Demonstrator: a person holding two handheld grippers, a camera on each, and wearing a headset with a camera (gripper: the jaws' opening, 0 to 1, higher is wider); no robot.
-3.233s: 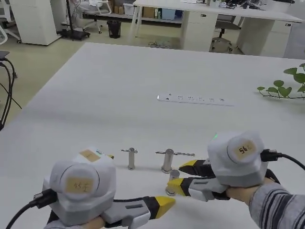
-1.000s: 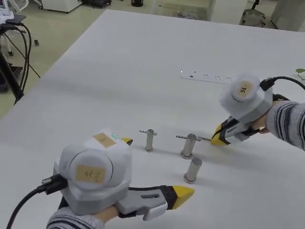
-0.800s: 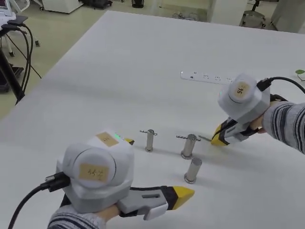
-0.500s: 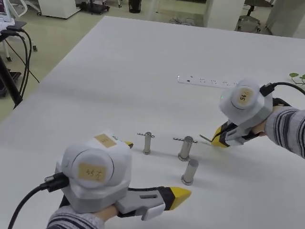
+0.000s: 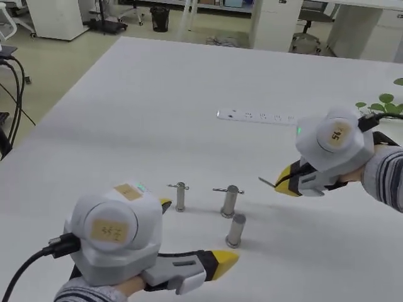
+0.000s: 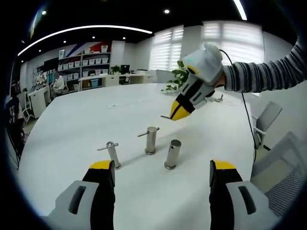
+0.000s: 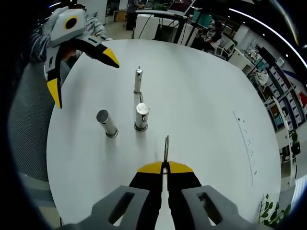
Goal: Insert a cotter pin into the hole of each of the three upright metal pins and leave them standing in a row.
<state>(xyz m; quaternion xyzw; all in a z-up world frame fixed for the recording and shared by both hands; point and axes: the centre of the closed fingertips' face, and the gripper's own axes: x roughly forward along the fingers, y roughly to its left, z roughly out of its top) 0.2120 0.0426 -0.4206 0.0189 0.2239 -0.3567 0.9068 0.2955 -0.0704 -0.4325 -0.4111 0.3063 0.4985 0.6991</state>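
Note:
Three upright metal pins stand on the white table. The left pin (image 5: 181, 197) and the middle pin (image 5: 230, 202) each carry a cotter pin through the top. The nearer third pin (image 5: 235, 231) has a bare top. My right gripper (image 5: 281, 182) hovers to the right of the middle pin, shut on a thin cotter pin (image 5: 267, 183) that points toward the pins (image 7: 141, 116); the cotter pin (image 7: 166, 147) sticks out straight from the jaws. My left gripper (image 5: 192, 231) stays low in front of the pins, open, with nothing between its fingers (image 6: 101, 166).
A white power strip (image 5: 255, 116) lies farther back on the table. A green plant (image 5: 376, 100) sits at the right edge. Bare table (image 5: 126, 126) stretches left and behind the pins. Office desks and chairs stand beyond the far edge.
My right gripper has drawn back to the right, away from the middle pin, with the thin cotter pin in its jaws. The left gripper has hardly moved. The head camera has shifted.

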